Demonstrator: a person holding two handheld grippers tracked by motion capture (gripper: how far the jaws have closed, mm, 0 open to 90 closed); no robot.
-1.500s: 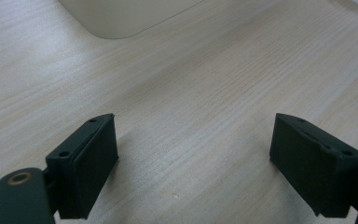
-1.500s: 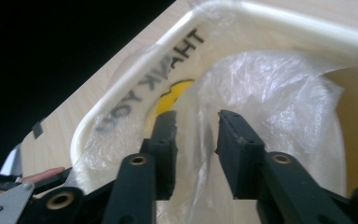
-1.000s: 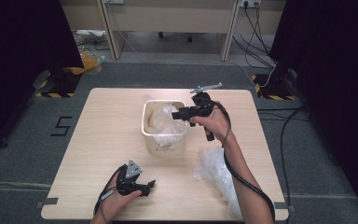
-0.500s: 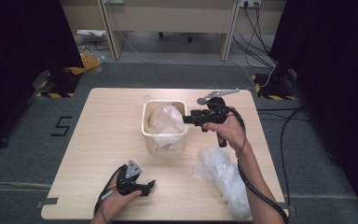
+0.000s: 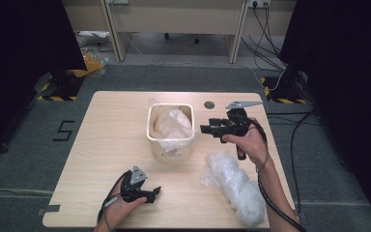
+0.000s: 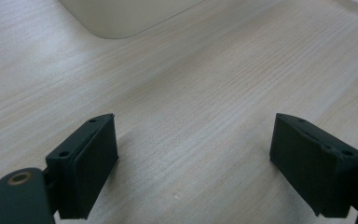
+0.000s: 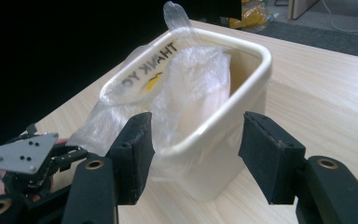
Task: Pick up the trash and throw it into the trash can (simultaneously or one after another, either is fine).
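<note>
Where bag [image 7: 186, 88] lines cream bin [image 5: 170, 131] mid-bench [image 5: 106, 125], print reads "THANK YO" — legible from right gripper view. Count: 1 bin, 1 bag inside, 1 loose plastic heap [image 5: 234, 186] on bench. Right tongs [image 5: 204, 129] beside bin, just been opening, nothing gripped. Left tongs [image 6: 193, 163] wide open, empty, low over bench.

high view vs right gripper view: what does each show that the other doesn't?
High view alone: the pile of clear plastic near the table's front right, the right gripper from outside, and the floor around.
Right gripper view alone: the "THANK YOU" print on the bag, and nothing between its own open fingers.
Both: the cream bin, the bag in it, the left gripper, and the tabletop.
</note>
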